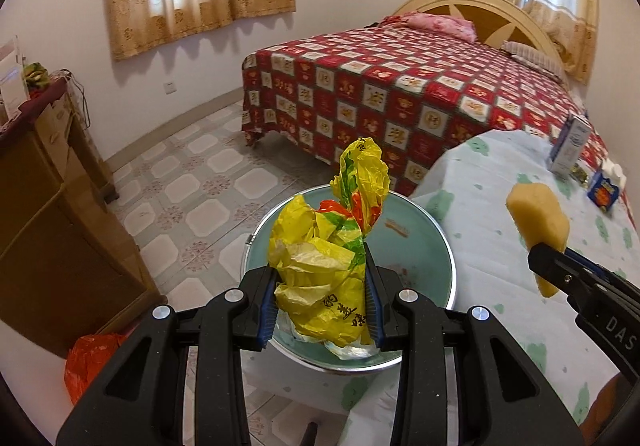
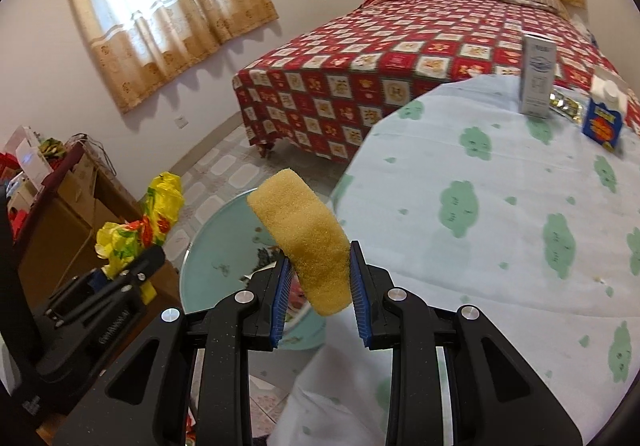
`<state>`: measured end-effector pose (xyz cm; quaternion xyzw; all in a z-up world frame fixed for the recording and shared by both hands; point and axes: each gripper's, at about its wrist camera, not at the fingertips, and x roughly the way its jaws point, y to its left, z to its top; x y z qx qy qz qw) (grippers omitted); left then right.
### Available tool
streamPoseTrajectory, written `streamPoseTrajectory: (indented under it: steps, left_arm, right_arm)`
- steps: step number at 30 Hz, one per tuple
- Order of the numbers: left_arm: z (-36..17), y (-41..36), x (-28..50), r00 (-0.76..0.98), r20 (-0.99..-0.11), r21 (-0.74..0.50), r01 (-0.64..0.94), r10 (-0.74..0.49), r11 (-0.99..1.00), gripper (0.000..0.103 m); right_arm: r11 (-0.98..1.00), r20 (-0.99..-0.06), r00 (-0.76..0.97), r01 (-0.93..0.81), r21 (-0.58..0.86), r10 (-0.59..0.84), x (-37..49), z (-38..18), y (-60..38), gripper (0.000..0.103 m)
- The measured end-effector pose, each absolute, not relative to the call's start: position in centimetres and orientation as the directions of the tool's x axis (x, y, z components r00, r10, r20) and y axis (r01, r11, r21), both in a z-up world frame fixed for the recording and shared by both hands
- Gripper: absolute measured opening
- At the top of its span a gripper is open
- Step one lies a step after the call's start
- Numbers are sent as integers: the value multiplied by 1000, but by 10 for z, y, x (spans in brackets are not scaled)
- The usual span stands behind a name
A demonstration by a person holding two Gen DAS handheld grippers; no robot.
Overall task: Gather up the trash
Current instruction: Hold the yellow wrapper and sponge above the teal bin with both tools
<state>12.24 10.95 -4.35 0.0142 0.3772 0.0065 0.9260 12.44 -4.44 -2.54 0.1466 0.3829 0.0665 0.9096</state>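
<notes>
My left gripper (image 1: 322, 288) is shut on a crumpled yellow plastic bag (image 1: 332, 246) and holds it over a round teal bin (image 1: 424, 246) beside the table. The bag also shows in the right wrist view (image 2: 136, 226). My right gripper (image 2: 318, 286) is shut on a yellow sponge (image 2: 304, 234), held at the table's edge above the bin (image 2: 224, 234). The sponge also shows in the left wrist view (image 1: 538, 222). Some scraps lie inside the bin.
The table (image 2: 500, 206) has a white cloth with green patches. At its far side stand a grey-white carton (image 2: 538, 76), a blue box (image 2: 604, 122) and a shiny wrapper (image 2: 566, 102). A wooden cabinet (image 1: 44, 206) stands left, an orange bag (image 1: 88, 362) on the floor, a bed (image 1: 400, 86) behind.
</notes>
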Motion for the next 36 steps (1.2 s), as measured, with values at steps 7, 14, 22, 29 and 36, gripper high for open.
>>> streamPoseTrajectory:
  steps: [7, 14, 22, 29, 36]
  left_arm:
    - [-52, 117, 140, 704, -708, 30, -45, 53, 999, 35]
    - [-61, 123, 151, 690, -721, 21, -68, 62, 997, 35]
    - [-70, 129, 160, 670, -737, 39, -99, 96, 994, 35]
    - [-77, 125, 170, 660, -744, 50, -102, 105, 994, 35]
    - [-86, 128, 174, 642, -760, 46, -107, 104, 993, 35]
  right_arm:
    - [944, -671, 695, -31, 329, 258, 142, -23, -33, 29]
    - [944, -674, 687, -57, 324, 272, 155, -24, -19, 29]
    - [947, -689, 671, -66, 314, 275, 168, -32, -10, 29]
    - [949, -710, 653, -43, 312, 263, 176, -42, -9, 29]
    - [951, -724, 638, -43, 305, 261, 182, -50, -7, 29]
